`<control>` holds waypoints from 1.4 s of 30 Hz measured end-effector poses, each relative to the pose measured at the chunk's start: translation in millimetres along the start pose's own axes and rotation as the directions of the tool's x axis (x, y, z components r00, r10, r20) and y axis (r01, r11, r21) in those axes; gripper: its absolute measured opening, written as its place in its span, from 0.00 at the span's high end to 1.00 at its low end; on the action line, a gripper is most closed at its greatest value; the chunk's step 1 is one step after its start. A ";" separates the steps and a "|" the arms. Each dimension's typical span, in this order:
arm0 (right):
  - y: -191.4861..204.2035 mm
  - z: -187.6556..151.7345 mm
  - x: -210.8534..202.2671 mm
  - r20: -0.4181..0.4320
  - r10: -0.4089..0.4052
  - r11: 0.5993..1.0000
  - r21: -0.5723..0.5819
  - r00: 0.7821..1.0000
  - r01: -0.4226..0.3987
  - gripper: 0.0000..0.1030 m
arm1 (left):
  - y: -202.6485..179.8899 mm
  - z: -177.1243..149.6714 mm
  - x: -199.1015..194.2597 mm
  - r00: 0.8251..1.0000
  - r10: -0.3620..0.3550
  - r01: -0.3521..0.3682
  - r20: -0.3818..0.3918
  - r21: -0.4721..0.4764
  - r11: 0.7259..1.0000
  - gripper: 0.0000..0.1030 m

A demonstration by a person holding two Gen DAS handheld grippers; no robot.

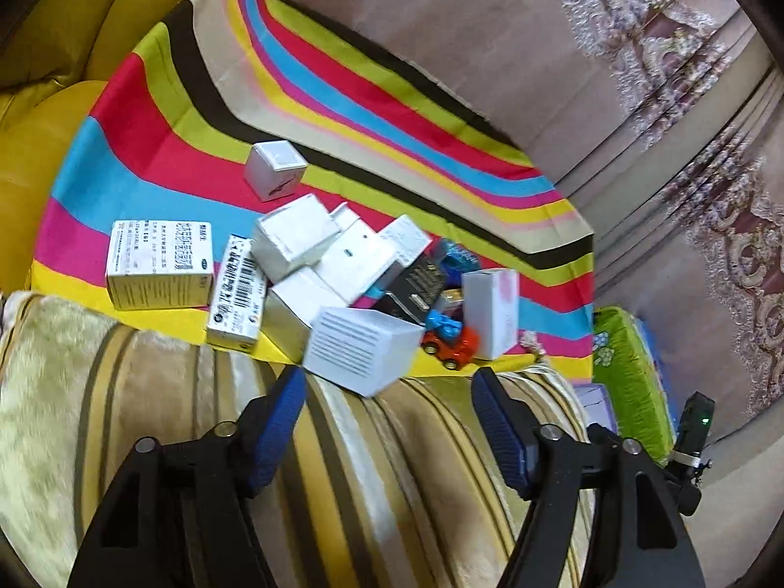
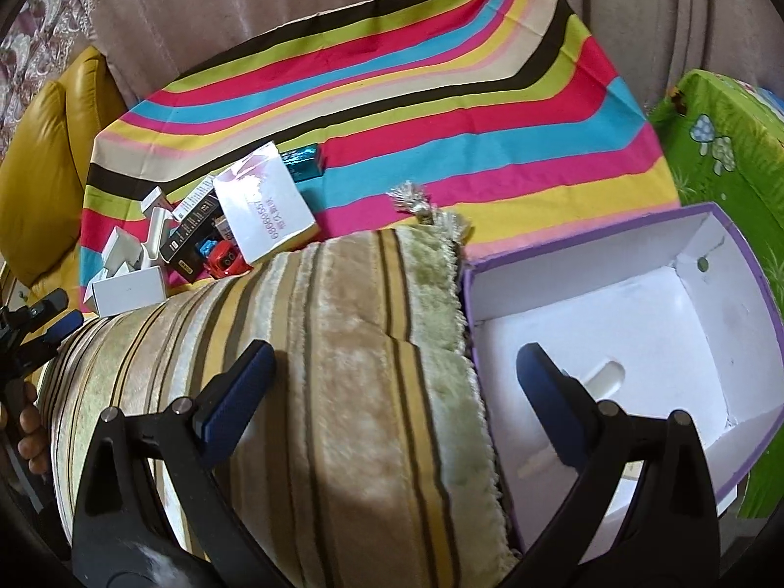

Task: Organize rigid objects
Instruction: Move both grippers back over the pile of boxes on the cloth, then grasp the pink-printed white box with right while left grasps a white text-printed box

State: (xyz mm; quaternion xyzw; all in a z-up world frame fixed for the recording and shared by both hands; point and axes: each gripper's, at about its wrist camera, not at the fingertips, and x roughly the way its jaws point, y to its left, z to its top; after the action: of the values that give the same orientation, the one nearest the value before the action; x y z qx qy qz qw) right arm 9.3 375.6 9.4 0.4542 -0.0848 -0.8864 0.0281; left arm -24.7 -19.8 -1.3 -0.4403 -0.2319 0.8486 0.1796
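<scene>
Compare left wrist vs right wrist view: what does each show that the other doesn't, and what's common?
Left wrist only: the lone white cube box sitting apart from the pile, the printed carton on its far left, and the open left gripper with nothing between its fingers.

Right wrist only: the open purple-edged storage box with a white interior, and the open right gripper above the cushion.

Both: the striped cloth, the striped cushion, the red toy car, the pink-printed white box, the green bedding.

Right claw (image 2: 392,367) open, empty, straddling striped cushion (image 2: 313,343) edge and purple-rimmed box (image 2: 622,323); small boxes (image 2: 196,235) piled far left.
</scene>
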 end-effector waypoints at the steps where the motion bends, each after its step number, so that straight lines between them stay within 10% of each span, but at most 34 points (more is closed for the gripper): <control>1: 2.1 1.9 1.8 -0.002 0.005 1.000 -0.004 1.000 -0.005 0.03 | 1.1 3.5 5.3 1.000 0.021 -0.021 -0.022 0.008 1.000 0.28; 27: 94.4 68.0 78.7 -0.086 0.076 0.936 -0.336 0.993 -0.101 0.03 | 7.1 21.6 53.2 0.981 -0.020 0.036 -0.194 0.077 0.996 0.29; 42: 124.5 88.9 118.0 -0.120 0.043 0.908 -0.409 0.992 -0.089 0.04 | 8.2 19.6 56.4 0.980 -0.038 0.052 -0.196 0.072 0.996 0.51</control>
State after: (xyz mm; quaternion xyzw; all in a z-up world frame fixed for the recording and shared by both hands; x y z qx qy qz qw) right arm -135.2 249.2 -12.2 0.4820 0.0910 -0.8570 0.1580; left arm -72.7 -2.5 -33.4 -0.5086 -0.1905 0.8055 0.2373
